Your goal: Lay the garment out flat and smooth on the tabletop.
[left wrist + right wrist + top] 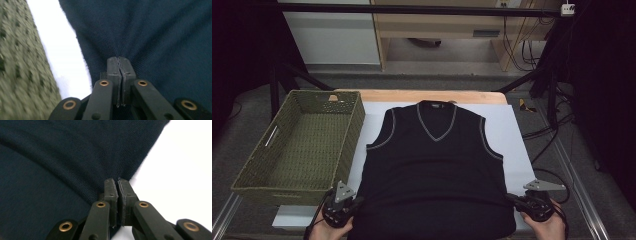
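A dark sleeveless V-neck vest [434,170] with grey trim lies flat on a white sheet, neck toward the far side. My left gripper [357,202] is shut on the vest's lower left edge; in the left gripper view its jaws pinch the dark knit [140,37] at the left gripper's tip [118,59]. My right gripper [511,198] is shut on the lower right edge; the right gripper view has the fabric [62,162] caught at the right gripper's tip [117,180]. The cloth bunches in a fold between the two grips.
A green woven basket [247,172] stands empty at the left, close beside the vest, and its wall [17,62] is near my left gripper. The white sheet [512,125] covers a wooden table. Cables and dark frame bars lie at the right.
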The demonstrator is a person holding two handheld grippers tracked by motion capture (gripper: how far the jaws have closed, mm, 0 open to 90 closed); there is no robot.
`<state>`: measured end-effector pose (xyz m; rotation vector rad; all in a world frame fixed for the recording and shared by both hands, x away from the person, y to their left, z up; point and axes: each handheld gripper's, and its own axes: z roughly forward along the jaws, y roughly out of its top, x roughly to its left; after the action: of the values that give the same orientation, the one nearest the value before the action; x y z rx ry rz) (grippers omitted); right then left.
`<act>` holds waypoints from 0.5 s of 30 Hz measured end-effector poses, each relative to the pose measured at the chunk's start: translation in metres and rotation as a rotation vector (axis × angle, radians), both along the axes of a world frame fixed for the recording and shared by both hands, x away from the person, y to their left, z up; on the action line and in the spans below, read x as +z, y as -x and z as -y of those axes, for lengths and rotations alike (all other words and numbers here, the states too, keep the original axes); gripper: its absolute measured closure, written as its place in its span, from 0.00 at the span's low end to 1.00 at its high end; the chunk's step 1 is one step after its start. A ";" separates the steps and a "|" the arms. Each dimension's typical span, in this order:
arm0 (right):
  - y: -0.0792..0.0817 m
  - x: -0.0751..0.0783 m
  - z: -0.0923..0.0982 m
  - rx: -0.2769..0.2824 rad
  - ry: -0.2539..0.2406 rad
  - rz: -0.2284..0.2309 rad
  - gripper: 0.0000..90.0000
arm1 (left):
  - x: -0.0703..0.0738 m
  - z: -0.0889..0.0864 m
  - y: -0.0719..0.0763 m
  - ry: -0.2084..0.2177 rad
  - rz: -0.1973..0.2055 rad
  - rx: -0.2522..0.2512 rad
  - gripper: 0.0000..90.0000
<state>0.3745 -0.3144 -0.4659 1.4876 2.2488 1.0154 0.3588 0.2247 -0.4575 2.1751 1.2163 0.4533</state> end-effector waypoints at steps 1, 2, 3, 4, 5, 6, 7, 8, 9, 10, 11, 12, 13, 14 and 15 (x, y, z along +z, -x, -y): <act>0.003 0.001 0.001 0.002 0.003 -0.003 0.97 | 0.000 0.000 0.004 0.008 0.000 -0.005 0.98; 0.005 0.002 0.002 -0.001 0.005 0.001 0.97 | 0.001 0.000 0.008 0.009 -0.001 -0.012 0.98; 0.007 0.003 0.003 -0.004 0.010 0.001 0.97 | 0.002 0.000 0.014 0.012 0.002 -0.019 0.98; 0.009 0.003 0.003 -0.007 0.013 -0.001 0.97 | 0.002 0.000 0.017 0.010 0.005 -0.024 0.98; 0.010 0.003 0.003 -0.008 0.017 -0.008 0.97 | 0.001 0.000 0.019 0.009 0.009 -0.027 0.98; 0.010 0.002 0.003 -0.005 0.023 -0.012 0.96 | 0.000 0.000 0.020 0.002 0.008 -0.031 0.98; 0.010 0.000 0.001 -0.007 0.019 -0.015 0.95 | 0.000 0.002 0.018 -0.003 0.017 -0.035 0.97; 0.009 -0.001 -0.001 0.004 0.022 -0.016 0.94 | -0.001 0.003 0.016 -0.005 0.025 -0.037 0.96; 0.009 -0.001 -0.002 0.010 0.019 -0.016 0.90 | -0.001 0.004 0.013 0.000 0.032 -0.038 0.94; 0.008 -0.001 -0.003 0.018 0.011 -0.005 0.81 | -0.002 0.005 0.010 0.012 0.034 -0.034 0.86; 0.008 -0.001 -0.004 0.018 0.002 0.015 0.72 | -0.004 0.006 0.007 0.023 0.039 -0.038 0.78; 0.007 -0.001 -0.004 0.019 0.006 0.039 0.66 | -0.006 0.007 0.004 0.036 0.041 -0.044 0.72; 0.005 -0.001 -0.005 0.019 0.005 0.061 0.59 | -0.007 0.008 0.002 0.052 0.038 -0.048 0.68; 0.003 -0.002 -0.005 0.015 0.002 0.082 0.52 | -0.008 0.009 0.000 0.070 0.042 -0.053 0.63; 0.001 -0.003 -0.006 0.006 -0.005 0.090 0.49 | -0.008 0.009 -0.002 0.085 0.049 -0.054 0.56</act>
<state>0.3736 -0.3086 -0.4688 1.4088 2.1911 1.0685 0.3610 0.2154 -0.4655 2.1067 1.1274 0.4224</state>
